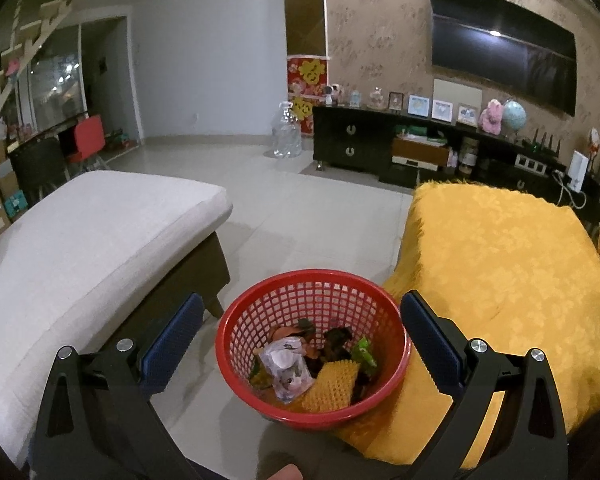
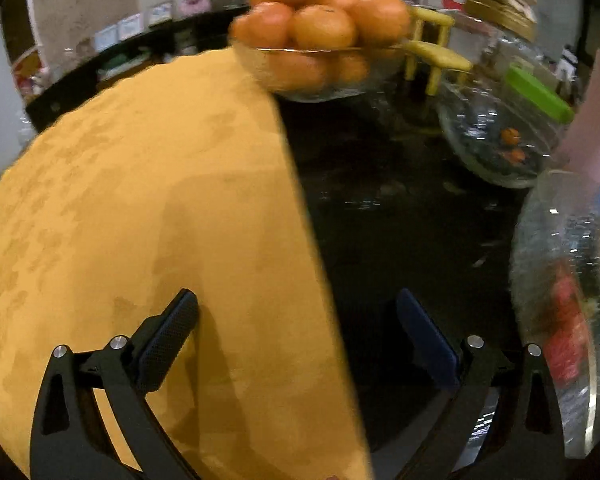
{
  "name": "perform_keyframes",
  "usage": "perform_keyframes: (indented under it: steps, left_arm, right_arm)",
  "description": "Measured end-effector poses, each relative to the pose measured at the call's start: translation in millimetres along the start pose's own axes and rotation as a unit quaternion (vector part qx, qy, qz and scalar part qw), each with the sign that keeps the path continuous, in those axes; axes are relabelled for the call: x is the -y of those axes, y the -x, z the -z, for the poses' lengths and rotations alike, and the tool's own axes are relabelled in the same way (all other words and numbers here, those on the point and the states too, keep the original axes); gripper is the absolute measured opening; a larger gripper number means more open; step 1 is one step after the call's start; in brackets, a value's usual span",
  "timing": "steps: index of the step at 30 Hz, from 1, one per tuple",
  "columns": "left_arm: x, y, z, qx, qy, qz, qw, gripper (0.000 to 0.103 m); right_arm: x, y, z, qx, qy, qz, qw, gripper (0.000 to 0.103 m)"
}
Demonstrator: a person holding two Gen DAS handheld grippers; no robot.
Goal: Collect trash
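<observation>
Below, red mesh basket (image 1: 314,344) holds crumpled wrappers (image 1: 286,370).

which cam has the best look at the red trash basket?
Left wrist. The red basket sits centred between the open left gripper fingers, with its rim, mesh wall and the trash inside all visible. The right wrist view does not show it, only yellow cloth, dark tabletop and a bowl of oranges.

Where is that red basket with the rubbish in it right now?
In the left wrist view, the red basket sits low in the centre between the open left gripper's fingers, over the floor beside the yellow cloth, right of the white cushion.
</observation>
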State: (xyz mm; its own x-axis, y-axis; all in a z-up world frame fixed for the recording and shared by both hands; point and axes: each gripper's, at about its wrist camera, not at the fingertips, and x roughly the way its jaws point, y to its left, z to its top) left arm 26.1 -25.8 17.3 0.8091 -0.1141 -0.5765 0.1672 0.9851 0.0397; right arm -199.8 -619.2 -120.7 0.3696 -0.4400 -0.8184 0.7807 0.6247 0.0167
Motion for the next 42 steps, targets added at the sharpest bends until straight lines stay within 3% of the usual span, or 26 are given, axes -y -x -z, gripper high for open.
perform_keyframes:
  steps: [5,10,14,18,25,29,33,42]
  left_arm:
    - [-16.7,9.3,-11.2,0.011,0.013,-0.029,0.9994,0.095]
    - [-51.0,25.3,-42.8,0.061,0.031,-0.052,0.9963,0.095]
    - [-75.4,22.1,-51.8,0.075,0.062,-0.062,0.9934,0.095]
    - [-93.6,9.7,-41.2,0.055,0.085,-0.058,0.9932,0.095]
    - [-116.8,-1.0,-36.3,0.05,0.086,-0.08,0.9918,0.095]
    - [-129.8,4.7,-34.5,0.056,0.111,-0.077,0.9892,0.095]
    - [-126.4,15.0,-36.1,0.07,0.122,-0.061,0.9881,0.095]
    - [-84.8,15.3,-38.0,0.072,0.071,-0.059,0.9932,0.095]
  right_arm:
    - [11.7,11.3,14.1,-0.001,0.028,-0.019,0.999,0.096]
    - [15.9,12.7,12.7,-0.002,0.026,-0.018,0.999,0.096]
    - [14.7,12.8,12.5,-0.003,0.026,-0.017,1.0,0.096]
    - [15.5,13.7,13.6,-0.003,0.026,-0.017,1.0,0.096]
    - [17.6,14.9,15.8,-0.004,0.025,-0.016,1.0,0.096]
    - [15.5,13.0,12.8,-0.004,0.025,-0.016,1.0,0.096]
    - [18.0,14.7,15.6,-0.004,0.025,-0.016,1.0,0.096]
    - [16.2,14.0,13.9,-0.005,0.025,-0.015,1.0,0.096]
